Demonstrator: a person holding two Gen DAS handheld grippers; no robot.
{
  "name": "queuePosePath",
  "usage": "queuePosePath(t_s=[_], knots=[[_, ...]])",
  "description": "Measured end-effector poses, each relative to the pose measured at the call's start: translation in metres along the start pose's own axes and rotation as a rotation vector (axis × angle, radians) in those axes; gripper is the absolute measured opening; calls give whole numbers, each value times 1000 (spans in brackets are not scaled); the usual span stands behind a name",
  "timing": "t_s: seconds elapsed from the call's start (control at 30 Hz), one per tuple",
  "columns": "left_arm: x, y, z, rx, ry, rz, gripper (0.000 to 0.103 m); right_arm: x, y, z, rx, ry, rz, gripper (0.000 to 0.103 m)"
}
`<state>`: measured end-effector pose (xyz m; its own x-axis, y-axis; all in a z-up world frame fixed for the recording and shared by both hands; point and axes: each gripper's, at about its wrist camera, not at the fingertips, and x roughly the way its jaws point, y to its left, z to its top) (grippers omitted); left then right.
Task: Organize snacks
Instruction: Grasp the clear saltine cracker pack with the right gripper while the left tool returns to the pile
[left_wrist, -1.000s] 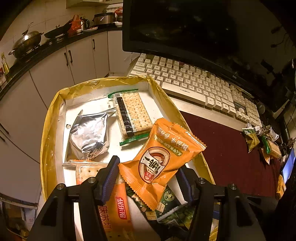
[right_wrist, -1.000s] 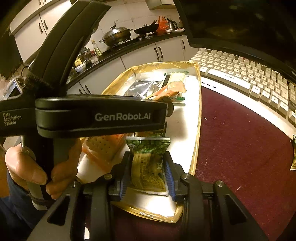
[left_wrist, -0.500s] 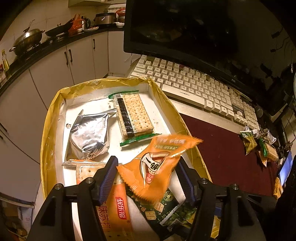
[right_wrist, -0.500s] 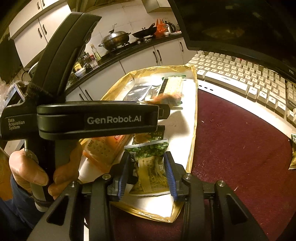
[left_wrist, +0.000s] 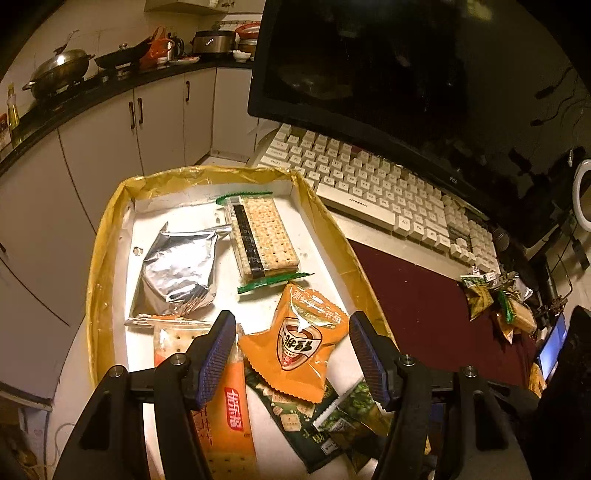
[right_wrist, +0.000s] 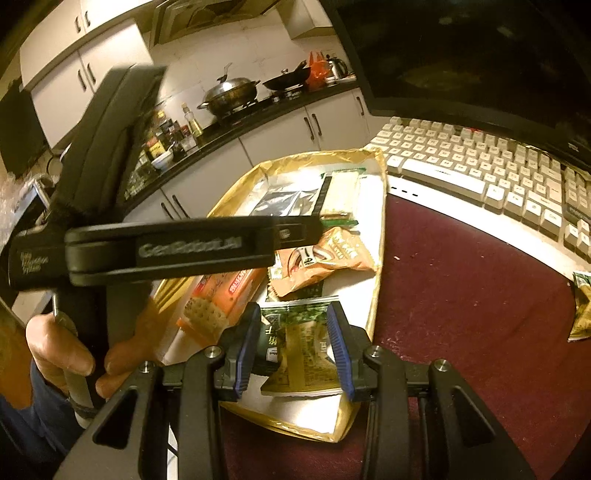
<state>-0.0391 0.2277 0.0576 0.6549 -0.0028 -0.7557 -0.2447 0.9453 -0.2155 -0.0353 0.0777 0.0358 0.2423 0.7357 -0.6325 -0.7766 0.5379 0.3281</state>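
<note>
Left gripper (left_wrist: 291, 354): jaws parted, pads clear of the orange plastic snack pouch with a brown-and-white logo (left_wrist: 301, 341), which lies loose between them on the other packs, so released. Right gripper (right_wrist: 291, 345): clenched on a green-and-yellow printed snack packet (right_wrist: 301, 347), held just above the near end of the shallow white cardboard tray with a gold foil rim (left_wrist: 107, 236).

Step in hand, as I read it: the orange pouch is dropped in and the green packet is next to be placed. Next move calls for lowering the packet onto a bare patch of tray floor, opening the jaws, and keeping clear of the left tool, which crosses close in the right view.

Count in the tray:
- 1 orange pouch
- 1 crumpled silver foil bag (left_wrist: 177, 269)
- 1 clear cracker sleeve with green ends and a black stripe (left_wrist: 264, 236)
- 1 long orange cracker pack (left_wrist: 221, 406)
- 1 dark green cracker pack (left_wrist: 291, 413), partly covered
- 1 green-and-yellow packet in the right jaws

Outside: a small heap of snack packs (left_wrist: 495, 306) on the dark red desk mat (left_wrist: 424, 302), at least three, too bunched to count. One white keyboard (left_wrist: 369, 181), one dark monitor (left_wrist: 369, 66).
</note>
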Motion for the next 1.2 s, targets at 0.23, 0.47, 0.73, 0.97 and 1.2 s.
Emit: queuePosePath(t_s=[0.23,0.47,0.73,0.97,1.2], knots=[[-23,-14,-2,29,-35,-15,67,-35,-12,-1,60,-55,-9,36],[-37,-52,-9,106,-48,-76,67,-113,-84,3,222,-166,-154,47],[-26,-119,-28,245,13,-185,67,-180,-199,-17,514,-205,-451,52],[-14,-158,-47,332,69,-227,67,-166,-237,-37,613,-161,-478,52],[-11,-157,-48,327,81,-226,67,-145,-187,-32,552,-95,-272,55]])
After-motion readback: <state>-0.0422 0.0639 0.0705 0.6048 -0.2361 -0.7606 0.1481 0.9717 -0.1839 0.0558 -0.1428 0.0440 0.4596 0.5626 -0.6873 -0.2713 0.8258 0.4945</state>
